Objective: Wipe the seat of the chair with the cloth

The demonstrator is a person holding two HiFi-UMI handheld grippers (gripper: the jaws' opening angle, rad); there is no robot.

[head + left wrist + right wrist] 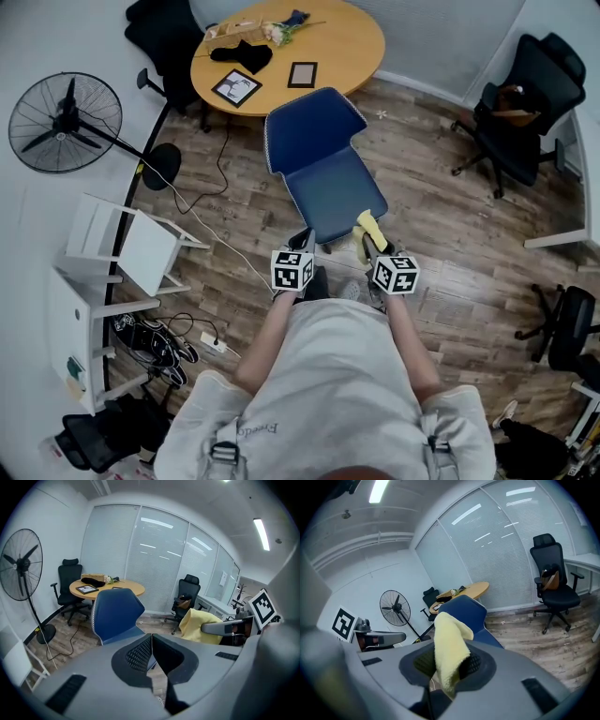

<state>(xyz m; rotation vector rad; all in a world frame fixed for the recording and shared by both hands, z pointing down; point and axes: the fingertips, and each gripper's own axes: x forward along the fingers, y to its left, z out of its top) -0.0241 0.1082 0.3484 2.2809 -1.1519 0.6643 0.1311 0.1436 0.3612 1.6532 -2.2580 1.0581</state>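
Chair, blue (317, 173): shell seat and back, stood on the wood-plank floor (441, 187) at 12 o'clock from the person, seat front toward them.

Cloth, yellow (449, 641): pinched in the right hand-held gripper (369, 242), whose jaws were closed on it. One fold stood above the pads and a tail hung below. In the head view it lay at the seat's front corner, at 1 o'clock; contact with the seat could not be made out.

Left hand-held gripper (151, 638): jaws fully together, nothing between them, held near the seat's front edge at 11 o'clock.

Counter, round, wooden (356, 47): beyond the chair at 12 o'clock, bearing a framed picture (236, 87).

Pedestal fan (66, 122): at 10 o'clock.

Office chair, black (520, 103): at 2 o'clock.
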